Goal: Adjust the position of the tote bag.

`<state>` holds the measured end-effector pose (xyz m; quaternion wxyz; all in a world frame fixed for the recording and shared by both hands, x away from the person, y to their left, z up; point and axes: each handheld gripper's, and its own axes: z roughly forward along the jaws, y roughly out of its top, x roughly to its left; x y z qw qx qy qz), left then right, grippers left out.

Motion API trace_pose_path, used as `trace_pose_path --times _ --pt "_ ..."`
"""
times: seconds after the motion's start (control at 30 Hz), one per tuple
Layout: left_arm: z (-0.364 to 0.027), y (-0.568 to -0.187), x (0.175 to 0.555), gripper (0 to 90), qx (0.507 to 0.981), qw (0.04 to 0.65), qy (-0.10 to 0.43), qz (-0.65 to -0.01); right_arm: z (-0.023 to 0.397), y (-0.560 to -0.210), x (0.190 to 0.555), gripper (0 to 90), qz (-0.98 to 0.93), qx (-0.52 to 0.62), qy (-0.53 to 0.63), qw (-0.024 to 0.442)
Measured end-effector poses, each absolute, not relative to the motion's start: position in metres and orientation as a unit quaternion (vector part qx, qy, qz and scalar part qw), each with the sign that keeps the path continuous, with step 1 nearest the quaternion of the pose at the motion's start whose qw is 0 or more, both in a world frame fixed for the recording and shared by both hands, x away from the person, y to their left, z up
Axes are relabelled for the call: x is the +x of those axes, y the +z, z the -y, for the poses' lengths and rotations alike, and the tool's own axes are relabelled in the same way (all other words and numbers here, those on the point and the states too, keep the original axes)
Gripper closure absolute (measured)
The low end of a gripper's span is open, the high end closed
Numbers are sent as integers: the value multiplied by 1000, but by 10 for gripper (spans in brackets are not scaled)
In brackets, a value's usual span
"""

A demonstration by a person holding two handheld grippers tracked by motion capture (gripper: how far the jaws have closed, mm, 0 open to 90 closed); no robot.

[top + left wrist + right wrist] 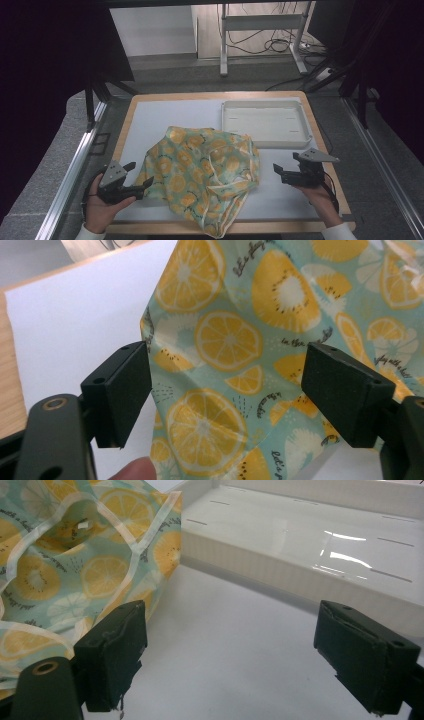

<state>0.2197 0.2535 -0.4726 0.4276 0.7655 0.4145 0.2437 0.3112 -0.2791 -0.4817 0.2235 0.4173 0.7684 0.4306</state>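
Note:
A crumpled cloth (202, 172) printed with orange and lemon slices on pale green, edged with white straps, lies in the middle of the white mat (150, 120); its lower corner hangs over the table's front edge. My left gripper (140, 176) sits at the cloth's left edge, open, pointing right at it. In the left gripper view the cloth (240, 345) lies ahead of the wide-apart jaws. My right gripper (280, 172) rests open just right of the cloth, pointing left. The right gripper view has the cloth (75, 560) at left and bare mat between the jaws.
A shallow white tray (265, 122) stands empty at the back right of the mat, also seen as the tray (320, 545) ahead of my right gripper. The wooden table rim (320, 130) frames the mat. Metal rails run along both sides.

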Motion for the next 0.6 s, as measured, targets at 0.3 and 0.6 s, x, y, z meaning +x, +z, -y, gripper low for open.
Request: trace_pose_path --times 0.3,0.6 --pt "-240 -467 210 233 775 437 238 -390 279 -486 311 137 -770 423 420 227" --pt "-234 -462 199 262 779 447 228 -376 274 -486 313 137 -773 419 420 227"
